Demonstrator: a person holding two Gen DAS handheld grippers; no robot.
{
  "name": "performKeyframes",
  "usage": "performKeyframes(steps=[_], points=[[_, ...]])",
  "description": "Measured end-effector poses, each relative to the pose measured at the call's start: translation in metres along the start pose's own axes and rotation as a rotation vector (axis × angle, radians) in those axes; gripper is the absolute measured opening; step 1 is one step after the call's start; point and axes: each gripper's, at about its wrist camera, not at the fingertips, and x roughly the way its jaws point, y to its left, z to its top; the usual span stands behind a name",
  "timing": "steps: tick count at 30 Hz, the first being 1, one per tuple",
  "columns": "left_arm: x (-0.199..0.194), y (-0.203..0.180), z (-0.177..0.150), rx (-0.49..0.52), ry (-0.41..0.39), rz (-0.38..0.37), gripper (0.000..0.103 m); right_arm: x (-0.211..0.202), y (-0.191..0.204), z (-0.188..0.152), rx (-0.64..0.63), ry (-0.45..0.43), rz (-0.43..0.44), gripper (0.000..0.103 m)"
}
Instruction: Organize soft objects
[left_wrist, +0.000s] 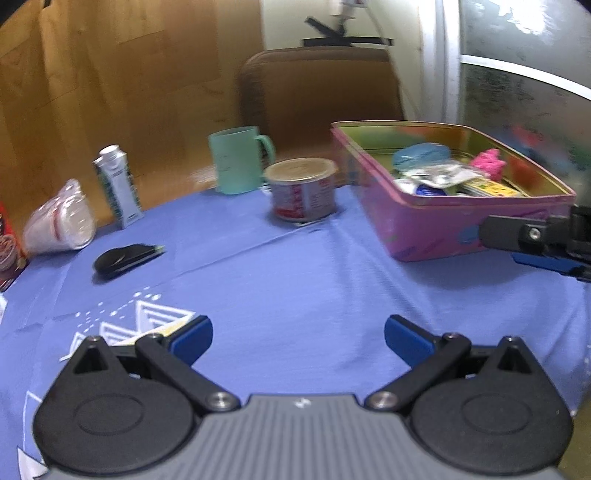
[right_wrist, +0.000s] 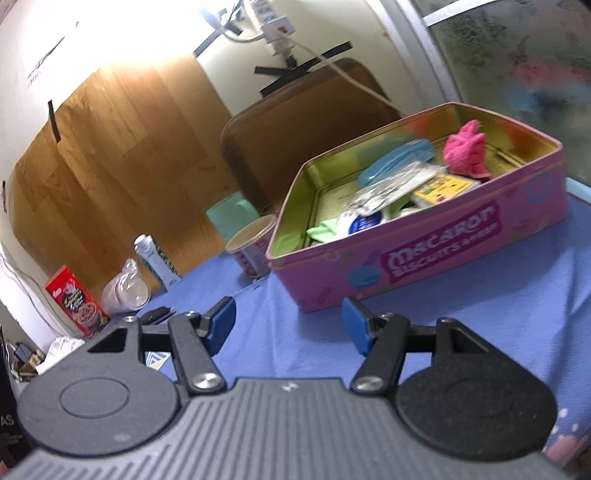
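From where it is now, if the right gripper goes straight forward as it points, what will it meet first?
Probably the pink biscuit tin: the open, empty right gripper points at its near left corner, with only blue tablecloth between.

Pink tin (right_wrist: 424, 254) with gold inside – blue cloth (left_wrist: 295, 273), white triangles – green mug (left_wrist: 238, 164), red box (right_wrist: 75, 301)

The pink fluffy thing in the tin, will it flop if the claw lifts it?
Probably. The pink fluffy thing looks like soft, bunched fabric, so it would likely sag and feel light. Its fuzzy surface should grip rather than slip. It lies among other items in the pink tin, so it might snag them.
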Motion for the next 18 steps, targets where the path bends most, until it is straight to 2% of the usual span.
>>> performKeyframes(steps=[18], points=[[0.029,0.090,-0.013,-0.160,0.059,0.144,0.103,0.048,0.051,-0.012,-0.105,0.119,0.063,0.066]])
